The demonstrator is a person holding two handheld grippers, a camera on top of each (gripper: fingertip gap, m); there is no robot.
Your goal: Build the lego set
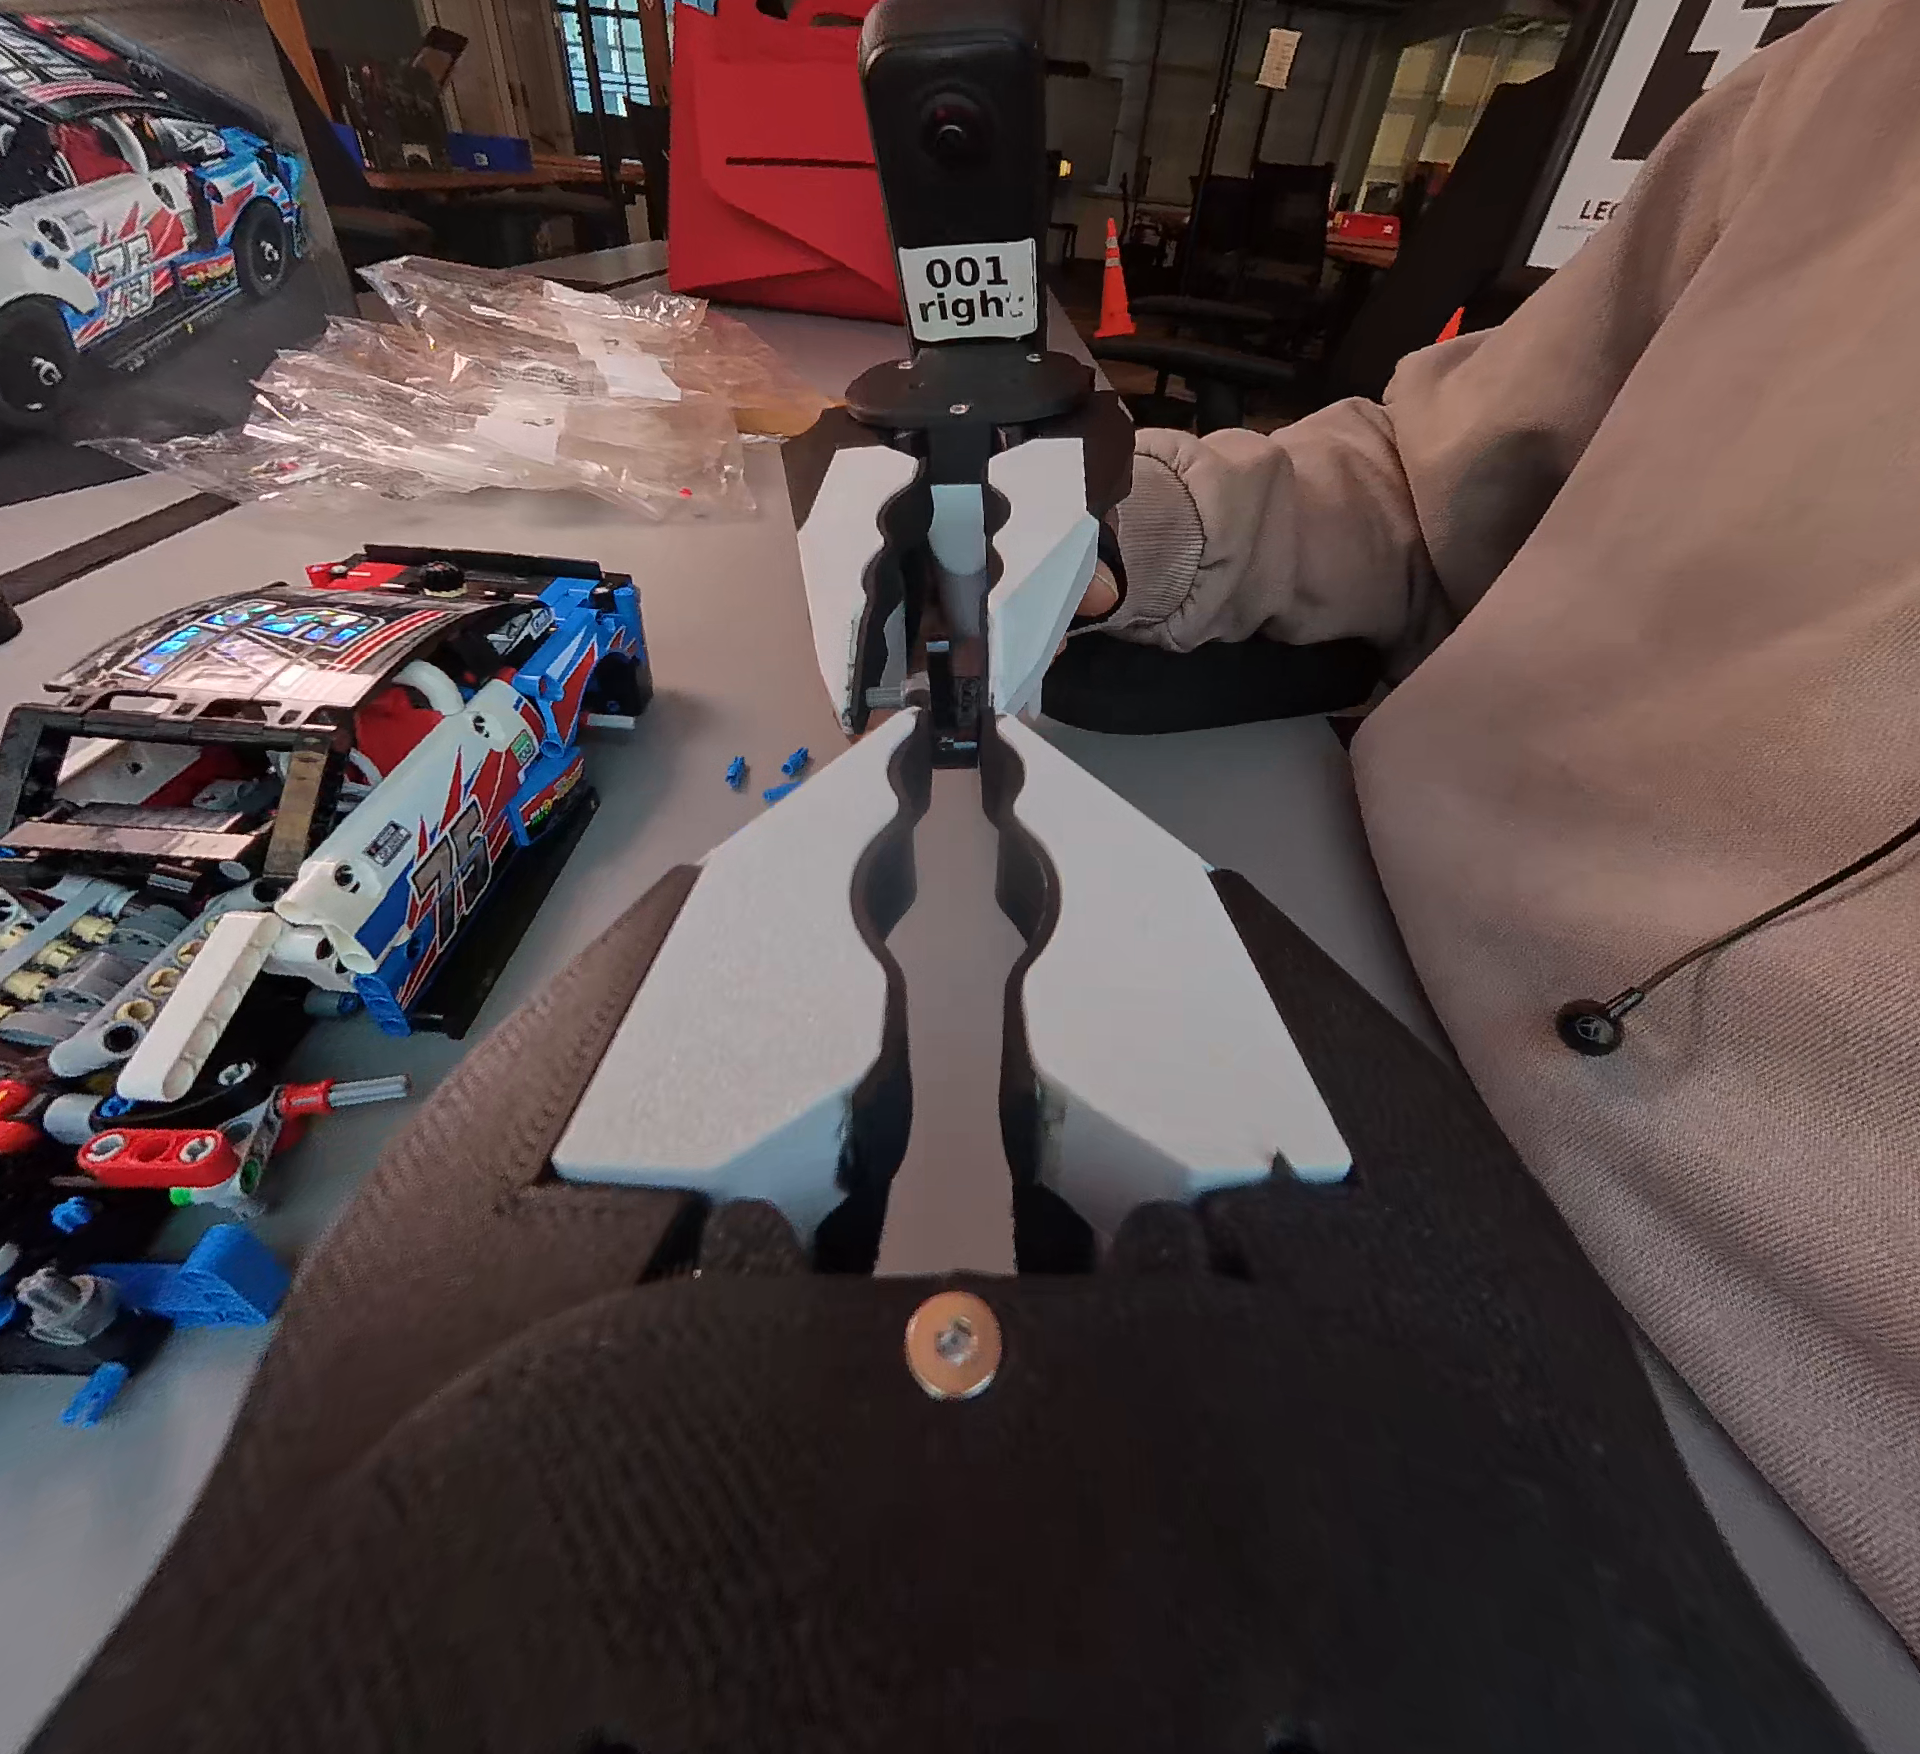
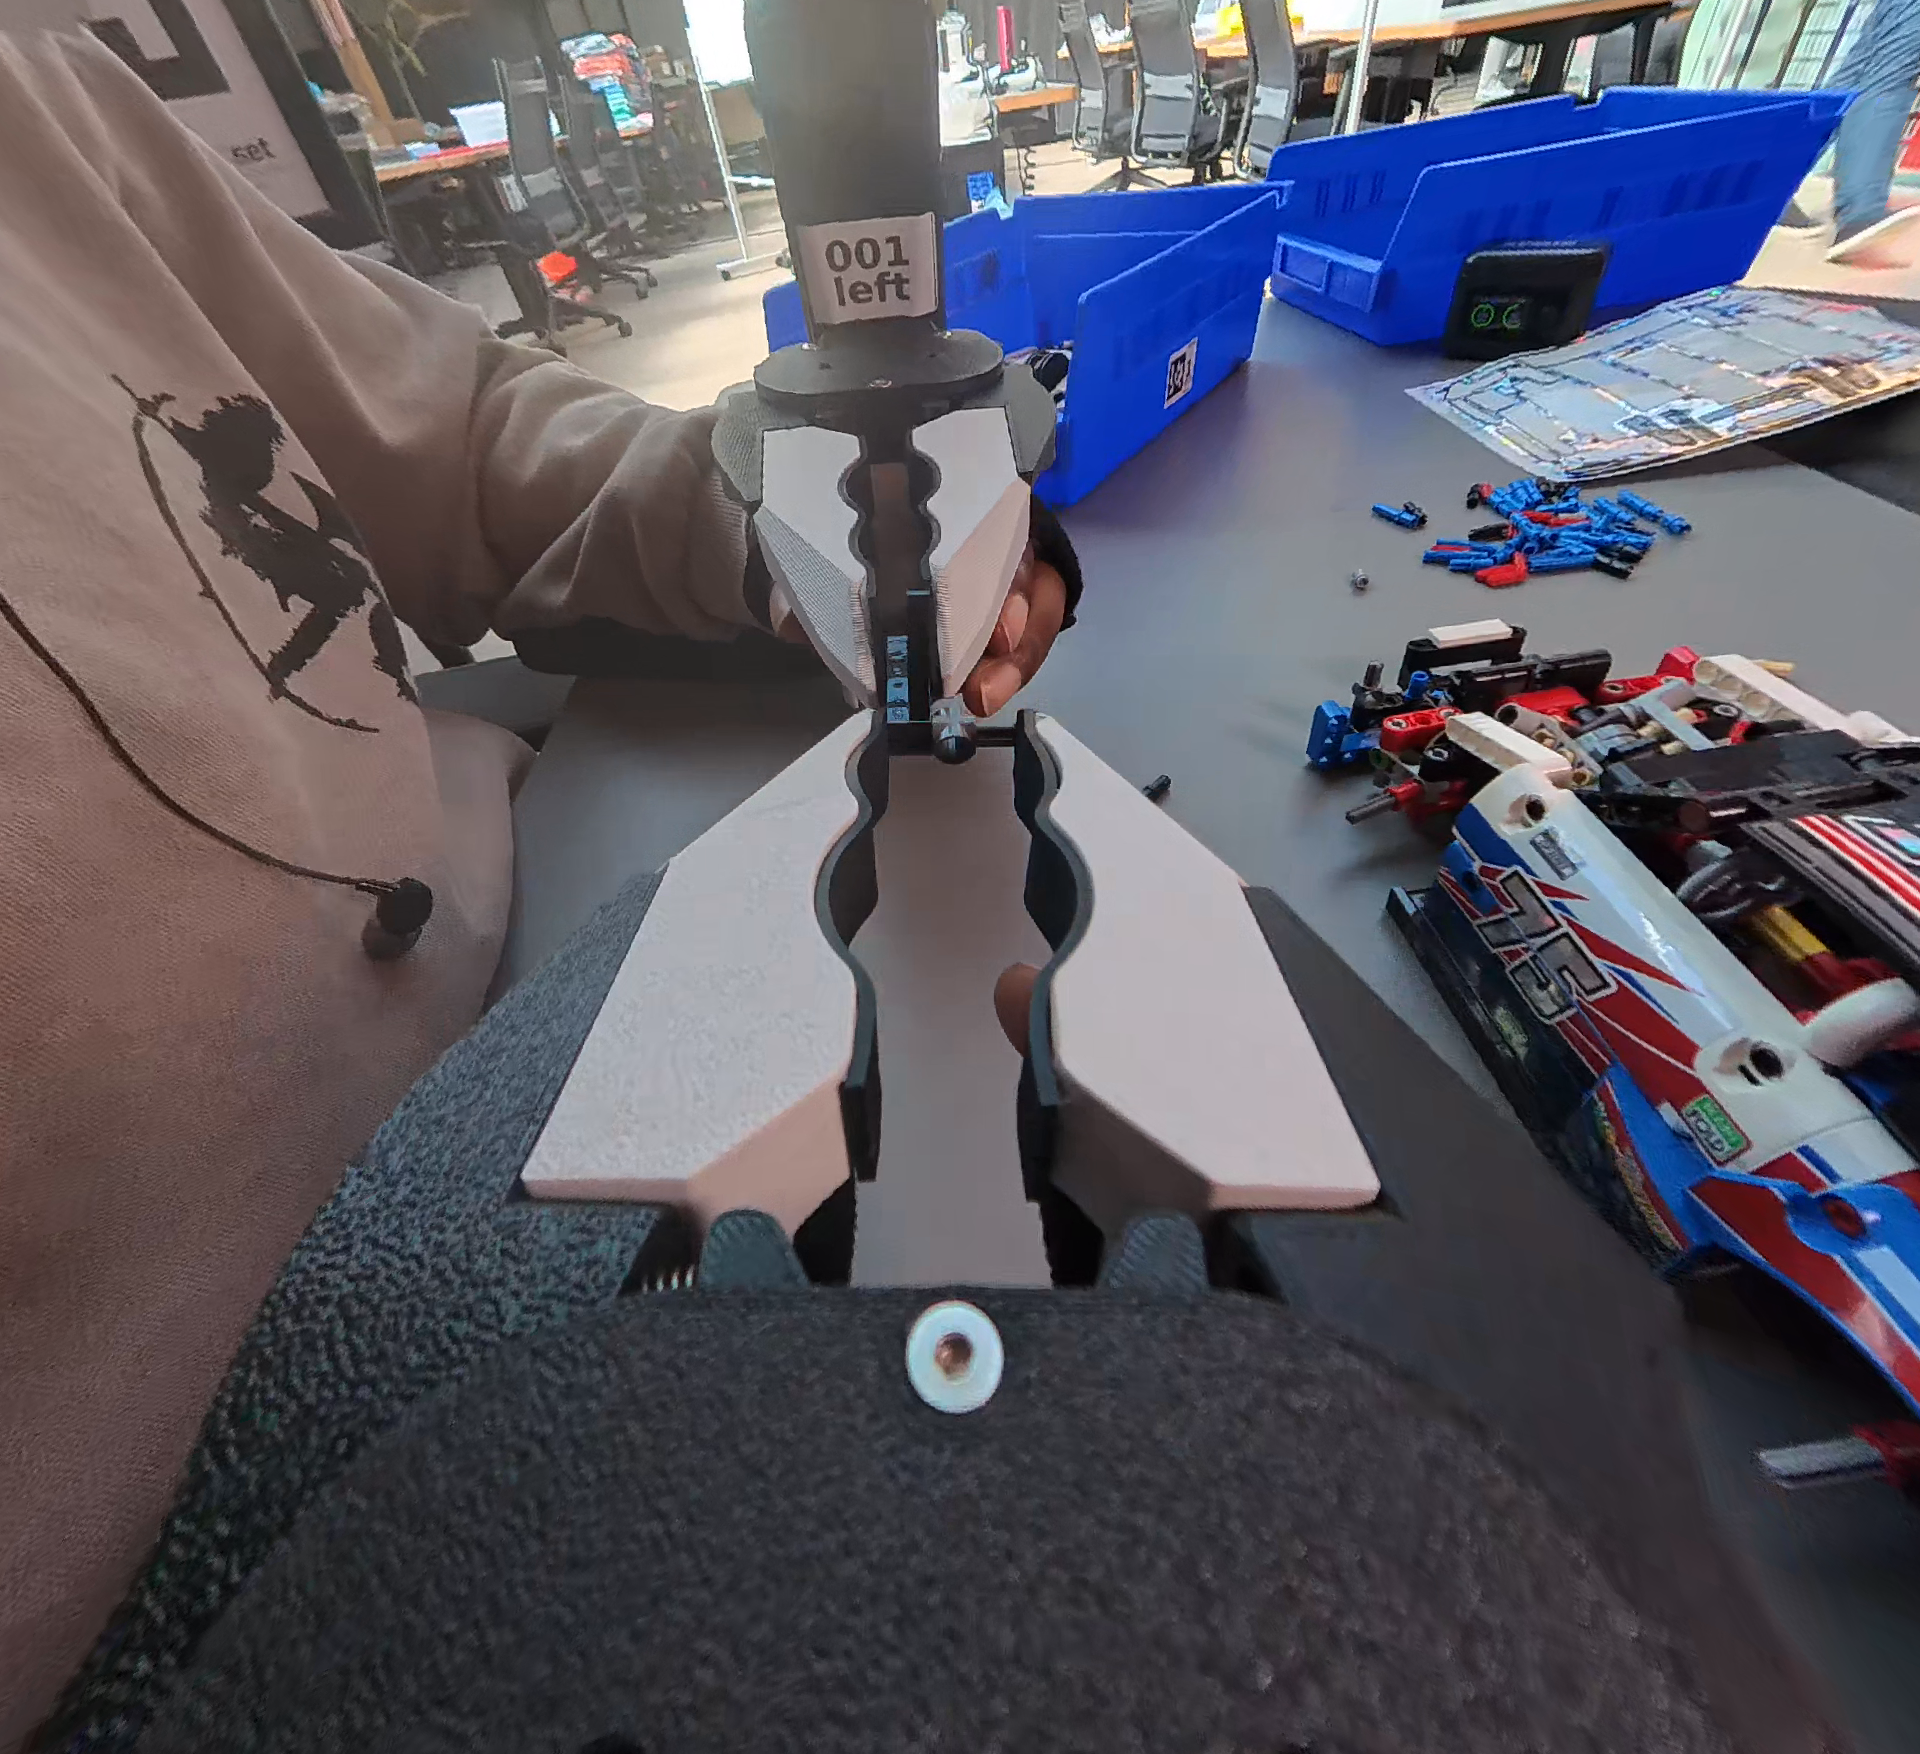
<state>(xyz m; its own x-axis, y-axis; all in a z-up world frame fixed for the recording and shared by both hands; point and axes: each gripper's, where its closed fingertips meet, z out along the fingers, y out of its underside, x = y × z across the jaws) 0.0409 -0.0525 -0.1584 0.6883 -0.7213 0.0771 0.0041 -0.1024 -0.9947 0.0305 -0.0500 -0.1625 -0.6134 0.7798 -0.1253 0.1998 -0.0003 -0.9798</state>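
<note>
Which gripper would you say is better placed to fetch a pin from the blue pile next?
Probably left: the blue pile lies nearer the left gripper, beyond the tips of the right gripper, though left grips a black piece.

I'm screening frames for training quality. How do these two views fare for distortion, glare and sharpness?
Left wrist view: strong fisheye bending at the edges; the left gripper and the car model are sharp, with iridescent glare on the car's roof. Right wrist view: same wide-angle warp; bright daylight washes out the far background, the right gripper and the small black piece at its tips stay crisp; the table looks evenly lit.
</note>
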